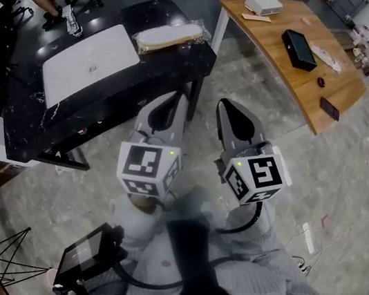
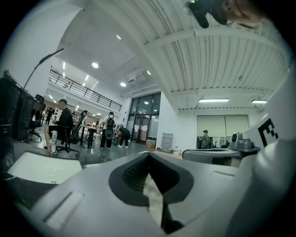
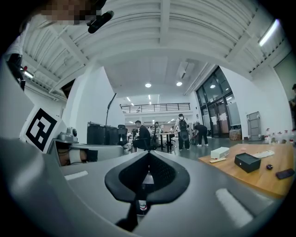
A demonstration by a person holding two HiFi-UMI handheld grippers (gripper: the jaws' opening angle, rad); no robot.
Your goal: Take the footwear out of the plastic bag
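A clear plastic bag with pale footwear inside (image 1: pixel 171 36) lies on the far right part of the black table (image 1: pixel 159 77), beside a white mat (image 1: pixel 89 60). My left gripper (image 1: pixel 179 96) is shut and empty, held level, its tip at the table's near edge, well short of the bag. My right gripper (image 1: pixel 223 104) is shut and empty too, just right of the table over the floor. In the left gripper view the jaws (image 2: pixel 149 155) meet, with the white mat (image 2: pixel 41 167) to their left. In the right gripper view the jaws (image 3: pixel 148 155) are closed.
A water bottle (image 1: pixel 71 21) stands at the black table's far edge. A wooden table (image 1: pixel 300 82) at the right carries a black box (image 1: pixel 298 48), a white box (image 1: pixel 263 3) and a phone (image 1: pixel 330 108). A screen on a stand (image 1: pixel 83 255) is at lower left. People sit and stand far off.
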